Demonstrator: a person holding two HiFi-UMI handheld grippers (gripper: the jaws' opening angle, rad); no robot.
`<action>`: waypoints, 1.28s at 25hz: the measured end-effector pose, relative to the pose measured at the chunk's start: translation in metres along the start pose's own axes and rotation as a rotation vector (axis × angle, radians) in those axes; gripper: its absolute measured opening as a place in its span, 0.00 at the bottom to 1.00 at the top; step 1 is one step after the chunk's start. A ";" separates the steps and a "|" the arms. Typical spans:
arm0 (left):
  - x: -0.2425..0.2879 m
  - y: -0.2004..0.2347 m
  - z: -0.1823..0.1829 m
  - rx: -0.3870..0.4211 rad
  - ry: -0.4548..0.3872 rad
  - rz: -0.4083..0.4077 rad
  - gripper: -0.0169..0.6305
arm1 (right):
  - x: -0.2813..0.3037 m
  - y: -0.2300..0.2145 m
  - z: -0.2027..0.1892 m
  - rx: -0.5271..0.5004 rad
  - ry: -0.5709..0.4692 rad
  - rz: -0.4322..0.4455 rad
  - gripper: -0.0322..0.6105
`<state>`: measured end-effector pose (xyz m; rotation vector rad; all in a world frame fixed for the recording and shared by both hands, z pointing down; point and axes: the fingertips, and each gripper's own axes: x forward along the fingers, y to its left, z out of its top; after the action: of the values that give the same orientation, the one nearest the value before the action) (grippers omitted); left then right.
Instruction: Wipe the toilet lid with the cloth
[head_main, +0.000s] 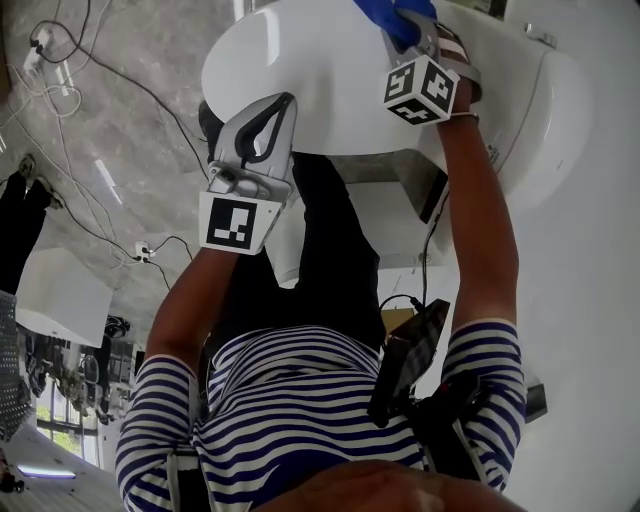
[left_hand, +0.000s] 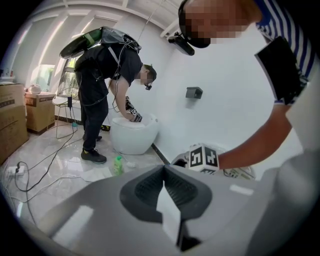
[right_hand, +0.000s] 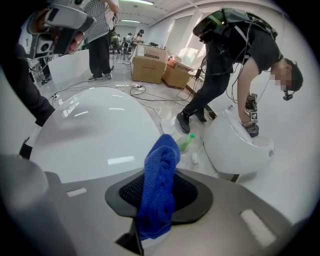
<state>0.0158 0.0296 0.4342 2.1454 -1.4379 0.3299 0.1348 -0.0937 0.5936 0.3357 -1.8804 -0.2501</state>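
Head view shows the toilet lid (head_main: 300, 70) as a wide white glossy surface at the top, with both grippers reaching to it from the person's arms. The right gripper (head_main: 418, 40) is at the upper edge and its jaws are closed on the blue cloth (head_main: 395, 18). There the cloth is partly cut off by the picture border, so only a small piece can be seen. In the right gripper view the cloth is folded and pressed between the two jaws, and its free end stands up in front of the lid's rim. It is not possible to say if the cloth touches the lid. The left gripper (head_main: 272, 118) lies over the lid's near side. In the left gripper view its jaws stand together with nothing between them, and whether its tip rests on the lid is hard to see. Behind, a second person bends over another toilet (right_hand: 240, 145), and a green bottle (right_hand: 186, 142) lies on the floor beside it.
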 end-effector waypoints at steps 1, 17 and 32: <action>-0.001 0.002 0.002 0.002 -0.002 -0.002 0.03 | -0.001 0.002 0.001 0.003 0.003 0.003 0.23; -0.019 -0.039 -0.002 0.046 -0.002 -0.088 0.03 | -0.058 0.084 -0.053 0.122 0.048 0.032 0.23; -0.043 -0.053 -0.011 0.066 0.001 -0.128 0.03 | -0.102 0.188 -0.076 0.211 0.070 0.111 0.23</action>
<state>0.0476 0.0849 0.4069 2.2767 -1.2986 0.3347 0.2177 0.1171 0.5911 0.3762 -1.8529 0.0356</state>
